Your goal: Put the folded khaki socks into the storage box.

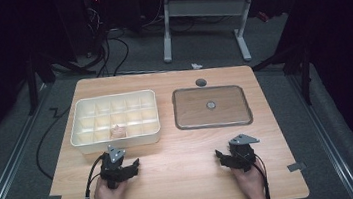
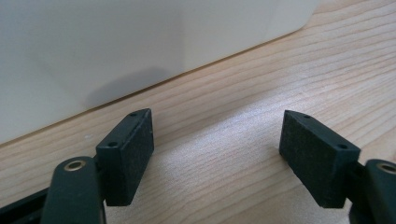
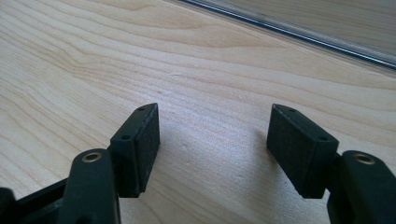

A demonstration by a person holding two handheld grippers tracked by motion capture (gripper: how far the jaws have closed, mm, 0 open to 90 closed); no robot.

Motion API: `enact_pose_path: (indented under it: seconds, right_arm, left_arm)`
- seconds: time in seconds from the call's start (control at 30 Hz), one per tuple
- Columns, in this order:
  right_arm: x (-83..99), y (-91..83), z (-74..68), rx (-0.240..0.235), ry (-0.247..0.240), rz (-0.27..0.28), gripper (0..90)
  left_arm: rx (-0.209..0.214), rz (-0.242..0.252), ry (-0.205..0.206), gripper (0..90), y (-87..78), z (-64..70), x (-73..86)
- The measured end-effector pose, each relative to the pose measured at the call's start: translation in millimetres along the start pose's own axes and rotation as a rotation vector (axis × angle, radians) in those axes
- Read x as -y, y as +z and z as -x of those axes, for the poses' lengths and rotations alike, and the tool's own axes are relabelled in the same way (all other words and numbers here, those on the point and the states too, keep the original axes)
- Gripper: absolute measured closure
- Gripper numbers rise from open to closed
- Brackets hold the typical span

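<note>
A: Both tools sit low on the desk (image 1: 173, 175), near the person's edge. The left tool (image 1: 123, 167) has its jaws spread wide, nothing between them, just short of the white divided tray (image 1: 116, 139).

B: And the right tool (image 1: 227, 156)?

A: Jaws wide too, gripping nothing, near the clear lid (image 1: 212, 106) lying flat beside the tray.

B: Anything in the tray?

A: One small pinkish item (image 1: 117, 132) in a front compartment.

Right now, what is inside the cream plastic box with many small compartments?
The cream plastic compartment box holds one small pale pink object in a front-row compartment. The other compartments look empty; the front wall hides part of the front row's floors.
</note>
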State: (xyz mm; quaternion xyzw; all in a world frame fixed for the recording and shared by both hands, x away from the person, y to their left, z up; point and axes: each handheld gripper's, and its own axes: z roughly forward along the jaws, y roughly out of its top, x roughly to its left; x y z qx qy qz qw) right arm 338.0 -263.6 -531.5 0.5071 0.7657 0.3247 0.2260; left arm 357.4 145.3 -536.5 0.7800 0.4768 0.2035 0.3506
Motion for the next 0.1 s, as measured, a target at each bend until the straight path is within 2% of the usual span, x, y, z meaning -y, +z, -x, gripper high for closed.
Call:
enact_pose_path:
  seconds: [0.1]
  right_arm:
    - [0.0,0.1,0.0,-0.001,0.0,0.001,34.8]
  left_arm:
    - [0.001,-0.001,0.001,26.4,0.0,0.0,-0.1]
